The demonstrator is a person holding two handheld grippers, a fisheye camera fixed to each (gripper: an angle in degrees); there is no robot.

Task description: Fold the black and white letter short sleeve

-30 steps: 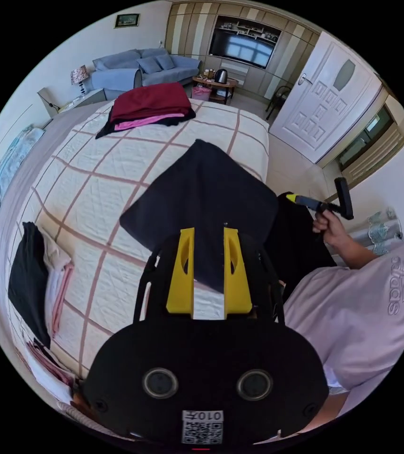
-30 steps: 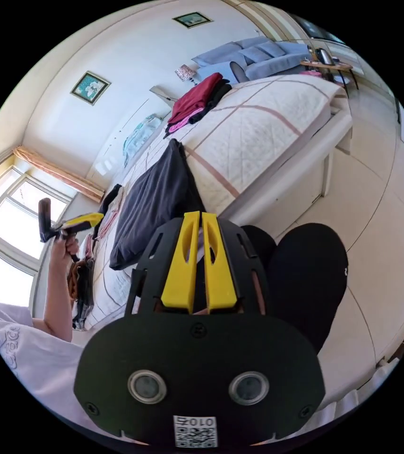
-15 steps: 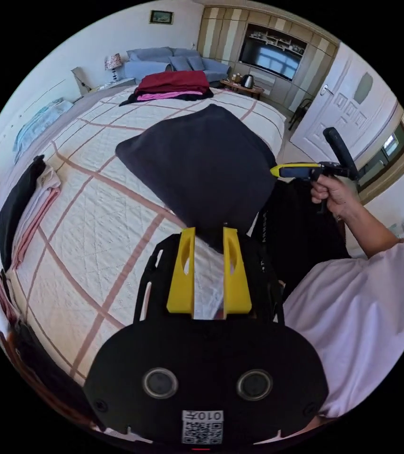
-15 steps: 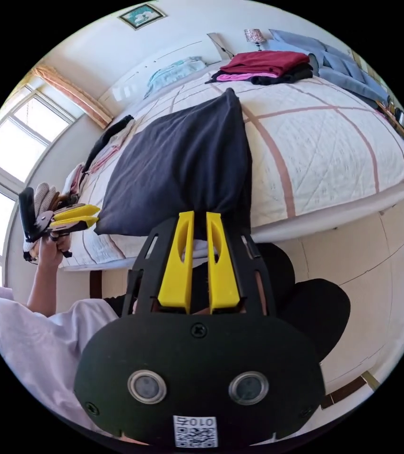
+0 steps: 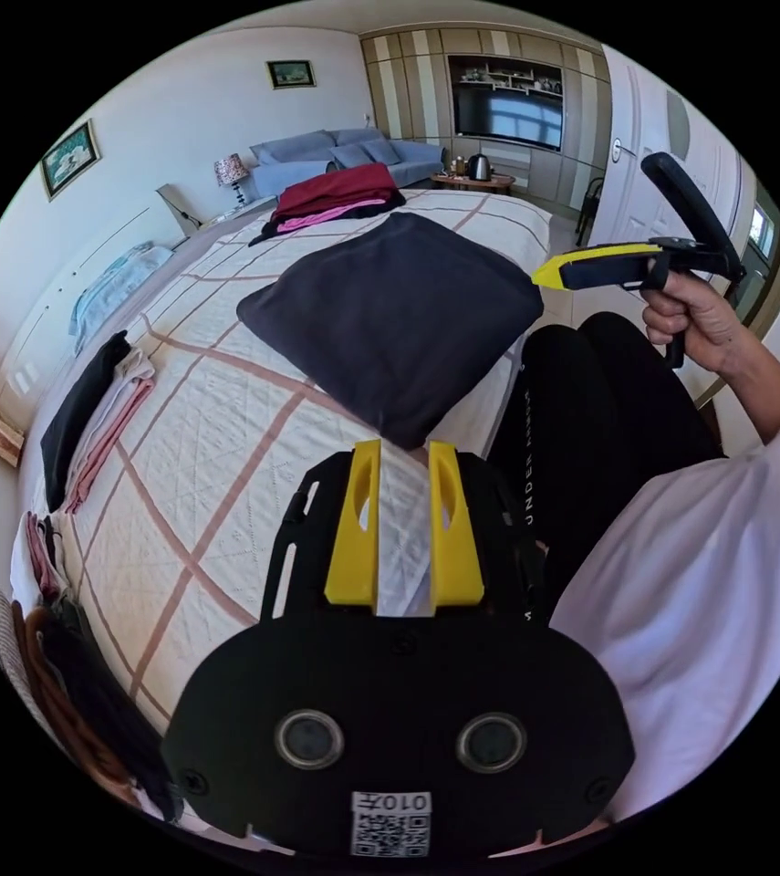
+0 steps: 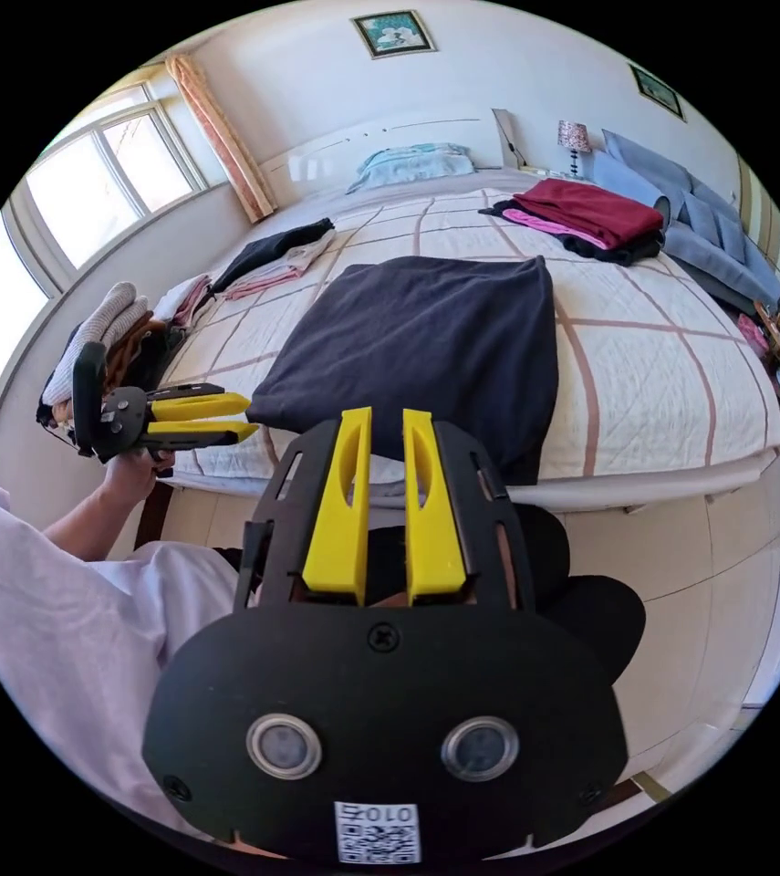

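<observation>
The shirt (image 5: 390,310) lies as a dark, squarish folded bundle on the bed (image 5: 198,456), close to the bed's near edge where the person sits. One of its corners reaches that edge in the left gripper view, and in the right gripper view (image 6: 426,347) its near side sits just back from the same edge. No letters show on the upper face, so the print is probably folded inside. It lies flat and square with nothing touching it, which suggests the folding is finished or nearly so and the bundle has been set down within easy reach.

Both claws are held off the cloth, above the near edge of the bed and the person's lap. The left claw (image 5: 404,525) has its jaws a little apart with only the quilt between them, pinching nothing; in the right gripper view (image 6: 193,418) it is in the person's hand beside the bed's near corner. The right claw (image 6: 385,506) also has a small gap between its jaws and holds nothing; in the left gripper view (image 5: 590,266) it is raised just past the shirt's edge, where I cannot judge the gap.

Farther out, a red and pink pile (image 5: 330,193) sits toward the far edge of the bed, and a black and pink stack (image 5: 93,415) lies along the side edge, likely sorted clothes kept clear of the working spot.
</observation>
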